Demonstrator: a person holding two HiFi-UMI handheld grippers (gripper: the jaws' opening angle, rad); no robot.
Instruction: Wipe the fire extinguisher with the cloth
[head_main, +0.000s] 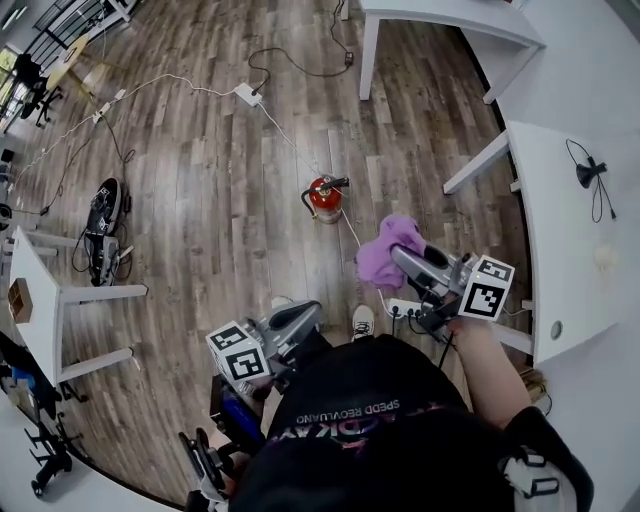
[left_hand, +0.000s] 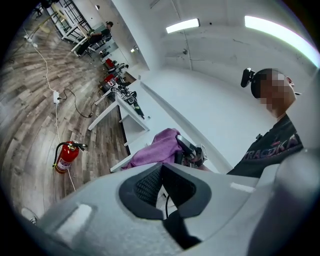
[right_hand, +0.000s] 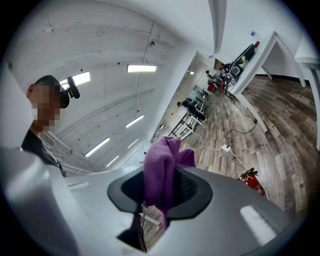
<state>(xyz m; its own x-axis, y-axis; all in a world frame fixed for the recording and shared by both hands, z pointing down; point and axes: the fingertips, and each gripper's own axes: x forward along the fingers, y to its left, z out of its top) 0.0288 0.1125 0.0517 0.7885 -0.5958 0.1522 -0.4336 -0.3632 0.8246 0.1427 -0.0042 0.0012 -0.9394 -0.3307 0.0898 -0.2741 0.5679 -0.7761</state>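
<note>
- Nearest, at the bottom of the head view, is the person's black shirt (head_main: 370, 400) with print across the chest.
- The left gripper (head_main: 308, 314) is just in front of the shirt, left of centre, with its marker cube (head_main: 240, 352) on the near side. In the left gripper view (left_hand: 161, 171) its jaws are pressed fully together with nothing between them.
- The right gripper (head_main: 400, 258) is held further right and a little farther out, its marker cube (head_main: 487, 287) beside the person's forearm. In the right gripper view (right_hand: 162, 182) its jaws stand partly apart, clamped on the purple cloth (right_hand: 159, 160).
- The cloth (head_main: 385, 248) bunches up out of the jaw tips and hangs loose on the left side. It is off the floor and touches nothing but the gripper.
- Below the grippers, a light shoe (head_main: 363, 320) shows on the wooden floor (head_main: 200, 200), with a white power strip (head_main: 405, 308) just to its right.
- The red fire extinguisher (head_main: 325, 198) stands upright on the floor beyond both grippers, left of the cloth and well apart from it. Its black handle and hose are at the top. A thin white cable (head_main: 290, 140) runs close past it on the right.
- It also shows at the lower left of the left gripper view (left_hand: 65, 156) and at the lower right of the right gripper view (right_hand: 251, 181).
- Farther off, the cable leads to a white adapter (head_main: 247, 93) on the floor.
- White tables frame the floor: one on the right (head_main: 570, 290), one on the left (head_main: 45, 310) with a small brown box (head_main: 20, 300) on it, and one at the far end (head_main: 440, 20).
</note>
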